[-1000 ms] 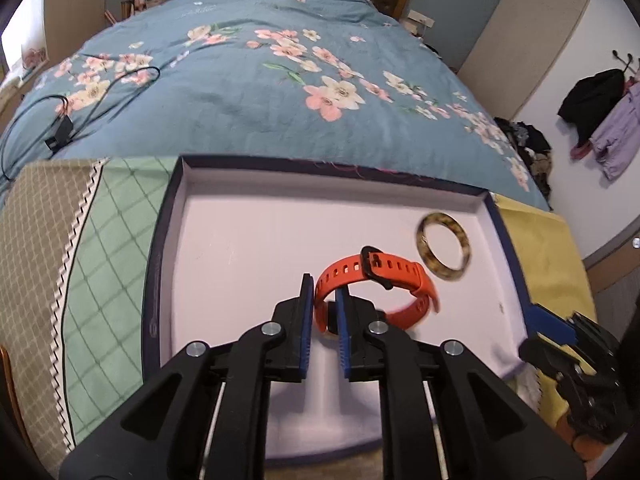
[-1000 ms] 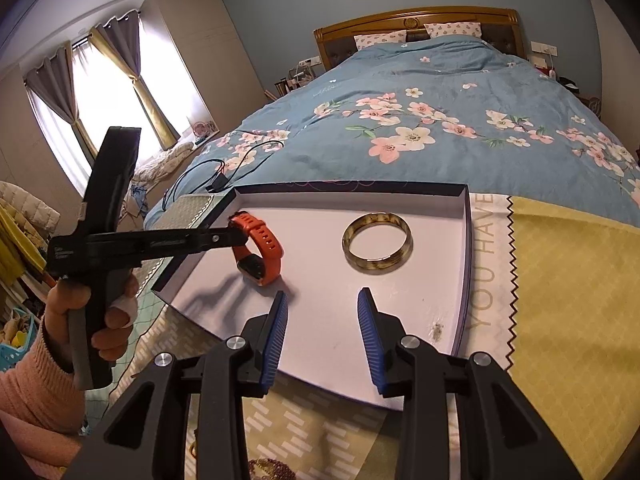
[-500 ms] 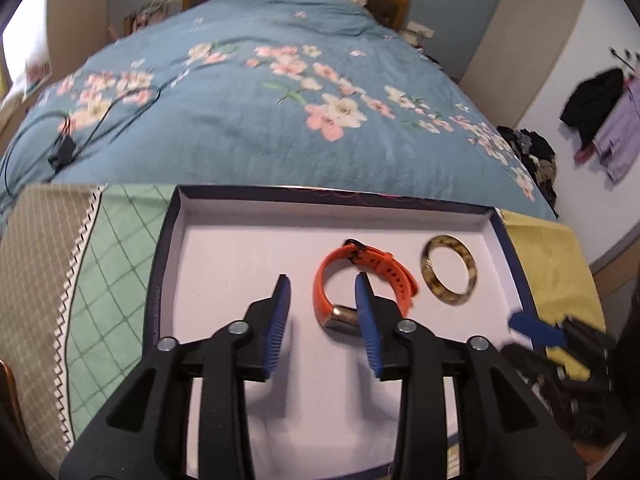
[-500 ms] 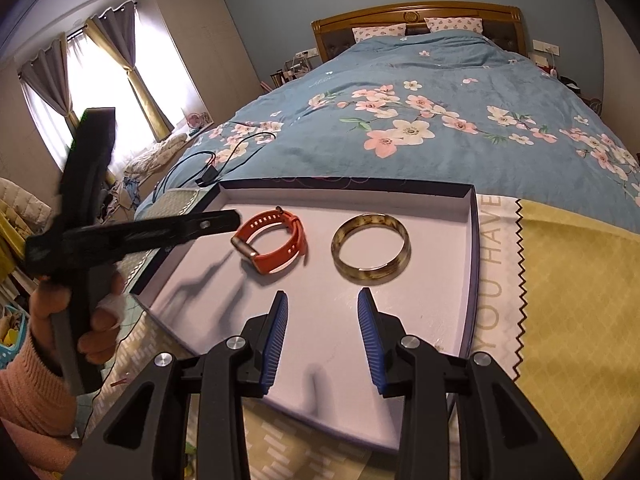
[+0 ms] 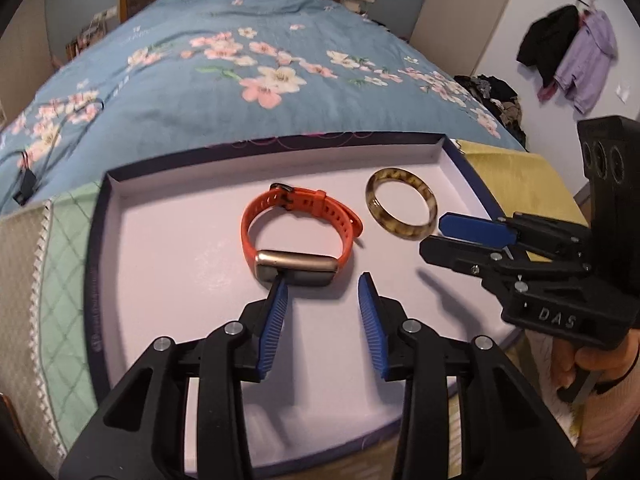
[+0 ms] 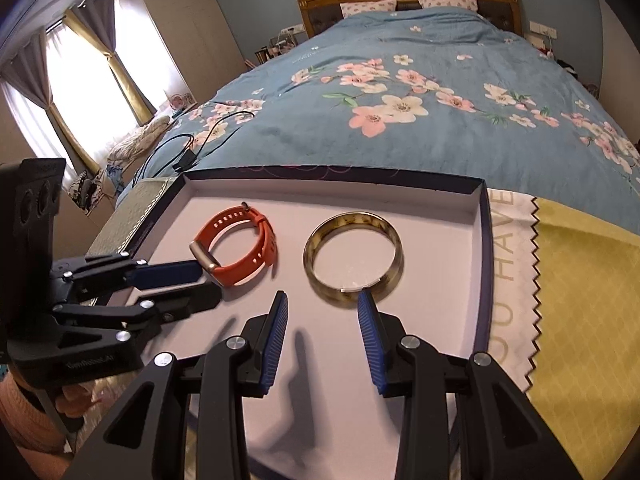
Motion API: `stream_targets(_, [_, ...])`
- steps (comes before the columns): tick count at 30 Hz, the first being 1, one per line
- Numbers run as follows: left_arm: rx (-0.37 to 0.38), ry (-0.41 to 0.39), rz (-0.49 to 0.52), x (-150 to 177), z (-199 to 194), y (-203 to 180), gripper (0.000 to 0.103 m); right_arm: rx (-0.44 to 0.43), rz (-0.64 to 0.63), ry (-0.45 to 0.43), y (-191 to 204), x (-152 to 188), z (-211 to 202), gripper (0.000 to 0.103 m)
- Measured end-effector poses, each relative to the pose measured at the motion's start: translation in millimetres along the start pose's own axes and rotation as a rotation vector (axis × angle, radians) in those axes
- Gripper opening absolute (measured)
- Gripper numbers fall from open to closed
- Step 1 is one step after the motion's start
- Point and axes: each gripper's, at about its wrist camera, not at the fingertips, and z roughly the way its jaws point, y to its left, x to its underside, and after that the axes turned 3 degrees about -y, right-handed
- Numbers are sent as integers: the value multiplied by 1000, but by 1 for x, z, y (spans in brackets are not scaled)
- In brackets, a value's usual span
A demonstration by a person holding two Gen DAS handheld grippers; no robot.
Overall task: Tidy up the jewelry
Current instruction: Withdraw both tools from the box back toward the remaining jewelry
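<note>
Shallow tray (image 5: 100,248) with dark blue walls and a pale lilac floor sits at the foot of a bed, on a patchwork cloth (image 6: 580,280) of green, white and yellow panels; the blue floral bedspread (image 5: 248,60) lies behind it. Orange fitness band (image 5: 298,236) lies on the tray floor, strap buckled into a loop, gold-coloured case toward the camera in the left wrist view. Tortoiseshell bangle (image 5: 402,208) lies flat just to its right — near the band, not touching it. Left gripper (image 5: 322,280): jaws apart, nothing between them; they have just been opening, and the band sits free on the tray just ahead of the blue pads, the left pad tip overlapping the case edge in the picture — contact there cannot be judged. Right gripper (image 6: 322,298): jaws apart, empty, above the tray floor; the bangle's near rim lies just ahead of its right pad, and whether they touch is unclear. In the right wrist view the left gripper enters from the left, its fingertips close beside the band's case. A hand (image 5: 580,364) with a pink sleeve holds the right gripper's handle. Black cable (image 6: 200,140) lies on the bedspread beyond the tray's far left corner.
</note>
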Motion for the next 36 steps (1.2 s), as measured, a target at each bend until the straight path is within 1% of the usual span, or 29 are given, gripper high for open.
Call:
stream_targets(3, [32, 8, -53, -6, 9, 4, 35, -2, 18, 8, -2, -4, 5, 35])
stream_targets(5, [48, 5, -80, -11, 14, 6, 35, -3, 28, -6, -3, -6, 6, 36])
stream_targets(6, [71, -1, -92, -12, 14, 7, 35, -3, 32, -10, -3, -7, 6, 37])
stream_targets(7, [86, -5, -103, -14, 15, 7, 36, -5, 36, -13, -3, -7, 6, 38])
stream_targets(10, [99, -14, -110, -13, 13, 8, 37, -10, 41, -21, -3, -6, 3, 38])
stream_targets(12, [80, -49, -89, -11, 3, 5, 39, -12, 28, -55, -1, -4, -9, 38])
stream_targets(14, [65, -109, -51, -7, -16, 0, 43, -25, 18, -82, 3, -3, -21, 40])
stream_targets(16, [64, -174, -13, 0, -39, -4, 51, -47, -4, -116, 9, 3, -40, 44])
stream_targets(19, [55, -256, 38, 14, -72, -10, 52, -54, -58, -145, 21, 18, -62, 45])
stream_targets(22, [64, -294, 67, 32, -98, -11, 55, -68, -95, -145, 28, 37, -80, 45])
stream_targets(26, [72, -302, 89, 63, -119, -11, 55, -58, -107, -122, 28, 68, -98, 45])
stream_targets(30, [82, -296, 107, 96, -132, -14, 56, -71, -77, -79, 24, 99, -109, 45])
stream_targets(33, [87, -294, 110, 118, -135, -18, 59, -93, -32, -38, 20, 121, -109, 45])
stream_targets(36, [98, -279, 97, 133, -135, -20, 60, -95, 6, -13, 17, 136, -105, 45])
